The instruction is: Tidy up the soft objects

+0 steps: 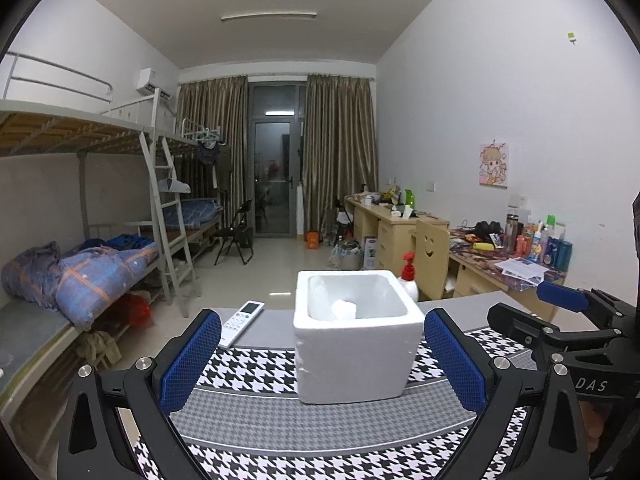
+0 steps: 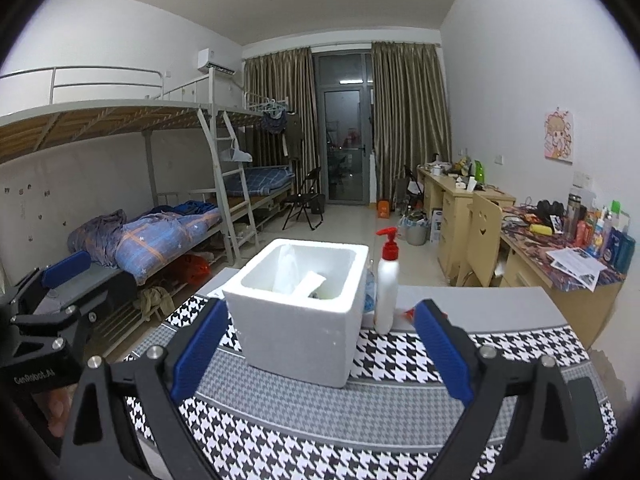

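A white foam box point(image 1: 356, 344) stands on the houndstooth mat point(image 1: 280, 420) in front of me. It also shows in the right wrist view point(image 2: 300, 320). Inside lie white soft items point(image 1: 344, 309), seen as a plastic bag and a white packet point(image 2: 308, 284). My left gripper point(image 1: 322, 360) is open and empty, its blue pads either side of the box, short of it. My right gripper point(image 2: 320, 354) is open and empty, also just short of the box. Each gripper shows at the edge of the other's view.
A white pump bottle with a red top point(image 2: 387, 280) stands right of the box. A white remote point(image 1: 242, 322) lies at the left on the table. A small red item point(image 2: 409, 313) lies near the bottle. Bunk beds point(image 1: 100, 272) stand left, cluttered desks point(image 1: 512, 256) right.
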Demonstrator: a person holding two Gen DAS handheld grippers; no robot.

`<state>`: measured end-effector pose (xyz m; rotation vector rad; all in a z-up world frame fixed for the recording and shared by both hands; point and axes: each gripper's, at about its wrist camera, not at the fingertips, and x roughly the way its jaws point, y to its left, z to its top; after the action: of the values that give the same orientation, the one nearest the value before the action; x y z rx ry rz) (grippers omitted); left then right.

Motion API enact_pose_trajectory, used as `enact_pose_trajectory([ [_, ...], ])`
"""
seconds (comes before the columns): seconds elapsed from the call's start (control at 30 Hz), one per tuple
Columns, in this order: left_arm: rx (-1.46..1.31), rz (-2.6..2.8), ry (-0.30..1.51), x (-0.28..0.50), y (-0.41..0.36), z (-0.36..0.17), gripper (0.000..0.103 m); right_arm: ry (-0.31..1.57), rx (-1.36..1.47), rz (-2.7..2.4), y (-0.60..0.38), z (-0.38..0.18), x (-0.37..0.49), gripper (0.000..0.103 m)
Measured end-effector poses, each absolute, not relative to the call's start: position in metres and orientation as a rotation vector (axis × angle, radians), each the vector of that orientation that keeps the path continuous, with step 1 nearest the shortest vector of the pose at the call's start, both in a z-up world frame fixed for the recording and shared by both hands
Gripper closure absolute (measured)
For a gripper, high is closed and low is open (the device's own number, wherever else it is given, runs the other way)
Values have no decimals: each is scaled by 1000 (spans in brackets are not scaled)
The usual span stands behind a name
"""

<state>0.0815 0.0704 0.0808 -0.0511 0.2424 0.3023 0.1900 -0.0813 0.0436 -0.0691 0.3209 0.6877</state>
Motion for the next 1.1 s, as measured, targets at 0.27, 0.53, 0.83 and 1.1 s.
enact_pose_trajectory([
  [0.27,-61,270,232,62,55,75,1,288,-73,676,-96,37,167,7],
  [0.53,-61,252,213,43,46,72,1,237,-78,660,-107,34,142,7],
  [0.83,-55,253,189,26,35,61,1,178,-71,648,-118,26,116,7],
  [1.1,-65,250,191,11,27,43,1,147,-49,640,-130,12,101,7],
])
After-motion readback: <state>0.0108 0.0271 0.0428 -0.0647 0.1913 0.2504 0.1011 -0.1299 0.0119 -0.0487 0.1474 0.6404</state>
